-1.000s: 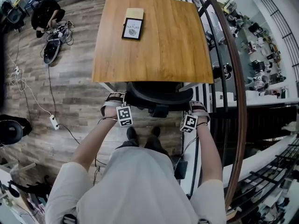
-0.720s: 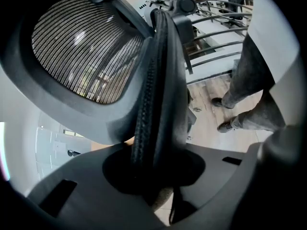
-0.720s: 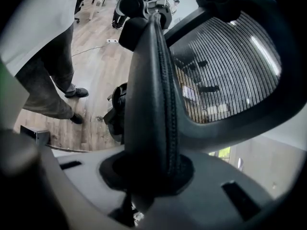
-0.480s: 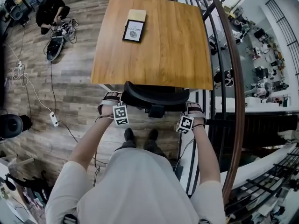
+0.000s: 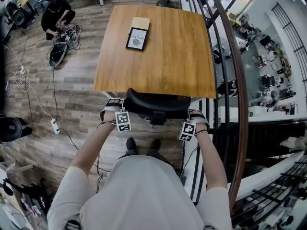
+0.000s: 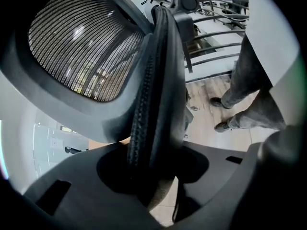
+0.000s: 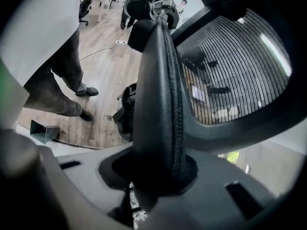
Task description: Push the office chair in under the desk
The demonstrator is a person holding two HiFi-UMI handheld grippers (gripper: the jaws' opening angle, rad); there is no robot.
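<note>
A picture (image 5: 136, 38) lies on the table (image 5: 177, 56). A curved rail (image 5: 241, 104) runs along the right, and wires (image 5: 49, 97) trail over the plank floor (image 5: 76, 75). The black mesh chair (image 5: 158, 102) sits under the wood table's near edge. The left gripper (image 5: 120, 110) jaws are opening around its padded rim. The right gripper (image 5: 191, 119) jaws squeeze the other side.

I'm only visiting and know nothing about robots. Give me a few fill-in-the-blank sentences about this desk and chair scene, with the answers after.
1. The office chair has a black ____ backrest.
2. The desk has a ____ top.
3. The framed picture lies on the ____.
4. In the head view, the crouching person is at the upper ____ corner.

Missing words: mesh; wooden; desk; left
</note>
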